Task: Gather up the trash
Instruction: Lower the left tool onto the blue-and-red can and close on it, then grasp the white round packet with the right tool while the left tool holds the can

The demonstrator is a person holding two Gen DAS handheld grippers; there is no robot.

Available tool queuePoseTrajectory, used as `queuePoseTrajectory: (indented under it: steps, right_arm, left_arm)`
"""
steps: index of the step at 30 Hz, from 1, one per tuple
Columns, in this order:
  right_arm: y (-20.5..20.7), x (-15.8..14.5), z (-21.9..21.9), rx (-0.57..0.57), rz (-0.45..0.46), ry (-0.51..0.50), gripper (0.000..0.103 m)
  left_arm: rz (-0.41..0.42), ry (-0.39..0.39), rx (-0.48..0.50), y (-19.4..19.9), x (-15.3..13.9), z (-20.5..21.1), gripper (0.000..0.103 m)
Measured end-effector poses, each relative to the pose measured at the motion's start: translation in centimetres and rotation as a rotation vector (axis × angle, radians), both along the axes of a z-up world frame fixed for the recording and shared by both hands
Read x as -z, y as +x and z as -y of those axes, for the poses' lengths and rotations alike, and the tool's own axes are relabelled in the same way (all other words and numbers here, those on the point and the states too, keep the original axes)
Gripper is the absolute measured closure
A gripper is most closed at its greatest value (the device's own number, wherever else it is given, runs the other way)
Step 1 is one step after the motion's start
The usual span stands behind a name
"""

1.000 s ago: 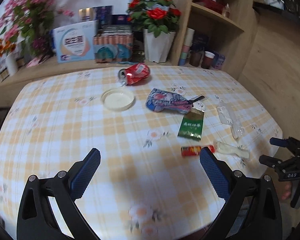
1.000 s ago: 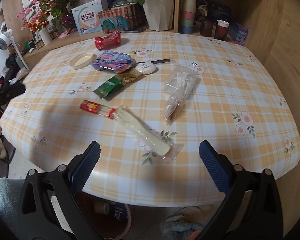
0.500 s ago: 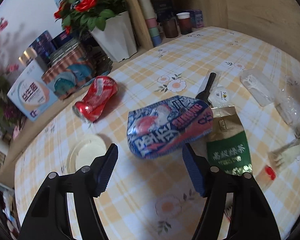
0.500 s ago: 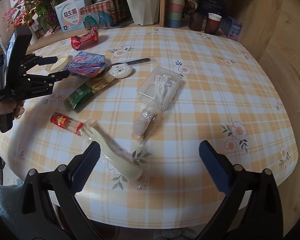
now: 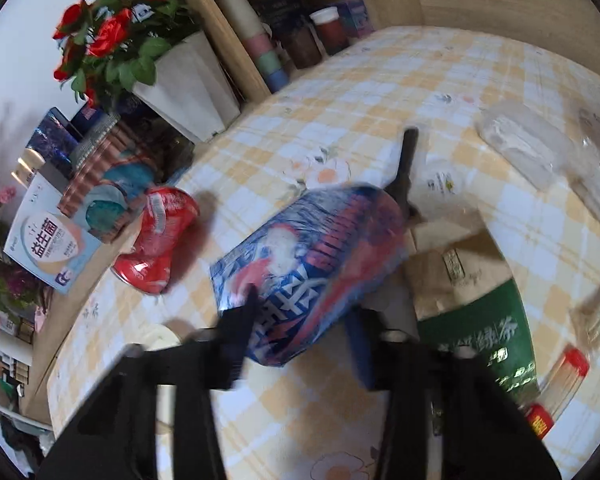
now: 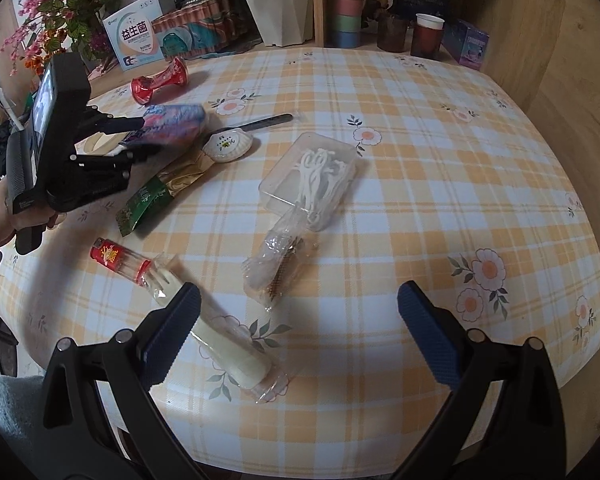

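The left tool (image 5: 300, 336) has just been closing and now pinches the blue snack bag (image 5: 312, 256) at its near end on the desk (image 6: 420, 128), likely to lift it as trash. The right tool (image 6: 300, 332) hangs spread over the wrappers.

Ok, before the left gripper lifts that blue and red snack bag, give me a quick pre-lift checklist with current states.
1. Left gripper jaws around the blue and red snack bag: ok, jaws have just been closing with the bag between them.
2. Firm pinch on the bag: cannot tell, view is blurred.
3. Green tea packet not caught in the jaws: ok, beside the bag.
4. Crushed red can clear of the bag: ok, apart.
5. Right gripper out of the way: ok, open, holding nothing.
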State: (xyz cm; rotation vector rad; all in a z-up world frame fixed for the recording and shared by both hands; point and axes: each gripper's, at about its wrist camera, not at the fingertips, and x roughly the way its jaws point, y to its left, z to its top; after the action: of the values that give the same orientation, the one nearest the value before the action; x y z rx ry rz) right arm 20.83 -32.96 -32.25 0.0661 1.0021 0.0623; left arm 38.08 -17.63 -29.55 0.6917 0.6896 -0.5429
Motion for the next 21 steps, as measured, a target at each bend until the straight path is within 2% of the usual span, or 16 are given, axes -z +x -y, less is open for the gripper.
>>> queuePoseTrajectory:
  steps: [1, 4, 5, 6, 9, 13, 17, 21]
  right_arm:
    - [0.1, 0.0, 0.0, -0.001, 0.000, 0.001, 0.006]
    - [0.2, 0.2, 0.0, -0.002, 0.005, -0.006, 0.009]
    - [0.3, 0.2, 0.0, -0.004, 0.005, -0.005, 0.012]
    - [0.4, 0.2, -0.1, -0.006, 0.006, -0.001, 0.019]
    - [0.8, -0.1, -0.6, -0.019, 0.010, 0.018, 0.021]
    - [2.0, -1.3, -2.1, -0.059, 0.040, 0.022, 0.024]
    - [4.7, -2.3, -3.8, -0.118, 0.059, 0.023, 0.031]
    - [8.4, -2.0, -5.1, -0.141, 0.027, 0.039, 0.044]
  left_arm:
    - [0.016, -0.016, 0.003, -0.1, -0.5, -0.1, 0.084]
    - [0.031, -0.056, 0.008, 0.0, -1.9, -0.8, 0.094]
    - [0.031, -0.074, 0.000, 0.0, -2.4, -1.0, 0.096]
    - [0.023, -0.121, -0.025, 0.4, -3.2, -1.9, 0.100]
    - [-0.063, -0.290, -0.120, 1.5, -5.3, -5.2, 0.100]
    - [-0.142, -0.450, -0.205, 1.3, -6.9, -8.9, 0.100]
    - [-0.186, -0.557, -0.260, -0.3, -7.5, -11.8, 0.100]
    - [-0.192, -0.583, -0.291, -2.1, -7.3, -13.9, 0.100]
